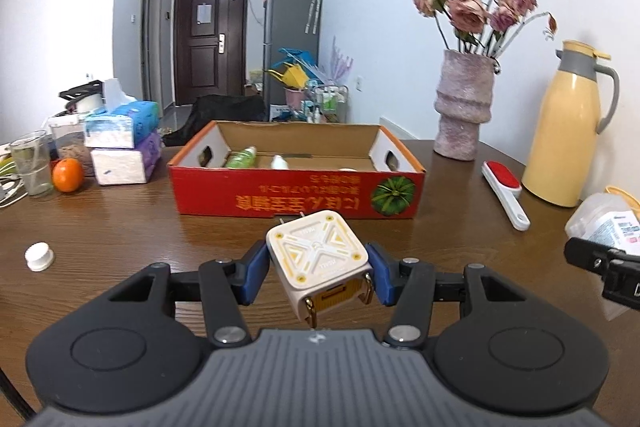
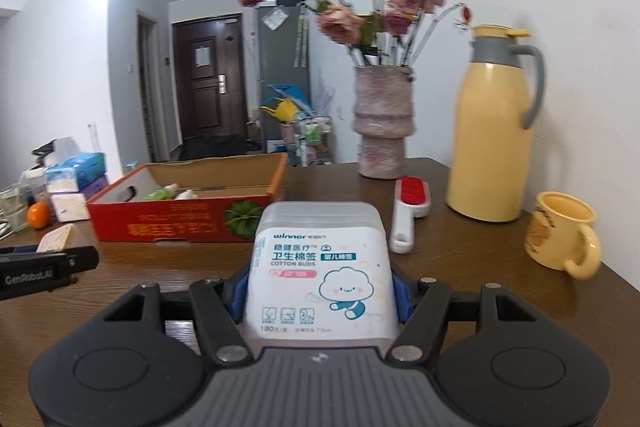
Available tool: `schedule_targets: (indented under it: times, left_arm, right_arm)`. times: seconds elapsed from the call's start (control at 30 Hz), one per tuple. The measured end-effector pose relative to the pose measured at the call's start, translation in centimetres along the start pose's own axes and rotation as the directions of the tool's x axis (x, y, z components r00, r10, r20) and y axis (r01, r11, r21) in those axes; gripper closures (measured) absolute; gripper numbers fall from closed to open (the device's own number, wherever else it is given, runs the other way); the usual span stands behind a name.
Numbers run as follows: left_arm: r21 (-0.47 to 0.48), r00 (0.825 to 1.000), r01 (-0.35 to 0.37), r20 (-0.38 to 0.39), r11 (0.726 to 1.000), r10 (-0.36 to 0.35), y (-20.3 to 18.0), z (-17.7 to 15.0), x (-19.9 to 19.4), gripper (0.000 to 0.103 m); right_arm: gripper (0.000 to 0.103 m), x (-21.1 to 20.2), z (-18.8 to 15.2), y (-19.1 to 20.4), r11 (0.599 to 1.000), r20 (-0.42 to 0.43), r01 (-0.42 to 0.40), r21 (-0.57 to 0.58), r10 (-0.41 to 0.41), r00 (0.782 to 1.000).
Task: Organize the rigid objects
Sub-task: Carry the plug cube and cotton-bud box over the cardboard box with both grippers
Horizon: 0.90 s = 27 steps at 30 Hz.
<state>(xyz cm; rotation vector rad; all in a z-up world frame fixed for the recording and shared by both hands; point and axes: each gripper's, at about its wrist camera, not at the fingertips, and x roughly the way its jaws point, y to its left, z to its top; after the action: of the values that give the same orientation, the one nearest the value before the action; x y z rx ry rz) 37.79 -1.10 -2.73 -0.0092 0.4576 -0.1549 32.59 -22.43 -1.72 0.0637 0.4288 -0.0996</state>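
My left gripper point(image 1: 318, 267) is shut on a cream and yellow cube plug adapter point(image 1: 318, 255), held just in front of the red cardboard box point(image 1: 296, 195). My right gripper point(image 2: 320, 287) is shut on a clear box of cotton buds point(image 2: 320, 267) with a white label, held above the table. The red box point(image 2: 180, 223) lies open ahead and to the left in the right wrist view, with a green bottle point(image 1: 242, 158) and a white bottle point(image 1: 279, 162) inside. The cotton buds box point(image 1: 604, 219) shows at the right edge of the left wrist view.
On the wooden table stand a pink vase of dried roses point(image 1: 460, 107), a yellow thermos jug point(image 1: 568, 131), a red and white lint brush point(image 1: 504, 191) and a yellow mug point(image 2: 560, 231). At the left are tissue packs point(image 1: 120, 143), an orange point(image 1: 67, 174), a glass point(image 1: 31, 163) and a white cap point(image 1: 39, 256).
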Motion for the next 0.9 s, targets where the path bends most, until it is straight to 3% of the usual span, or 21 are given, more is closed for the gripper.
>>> schedule_targets:
  times: [0.47,0.9]
  left_arm:
    - [-0.065,0.998,-0.042,0.037,0.997,0.044,4.5,1.4,-0.3,0.049]
    - [-0.105,0.997,-0.044,0.056,0.993,0.051,5.7,3.4,1.1,0.049]
  right_arm:
    - [0.039,1.0,2.0,6.4,0.995,0.016,-0.090,-0.049,0.091,0.996]
    - [0.039,4.0,3.8,8.8,0.991,0.006,-0.126,-0.034,0.126,0.992]
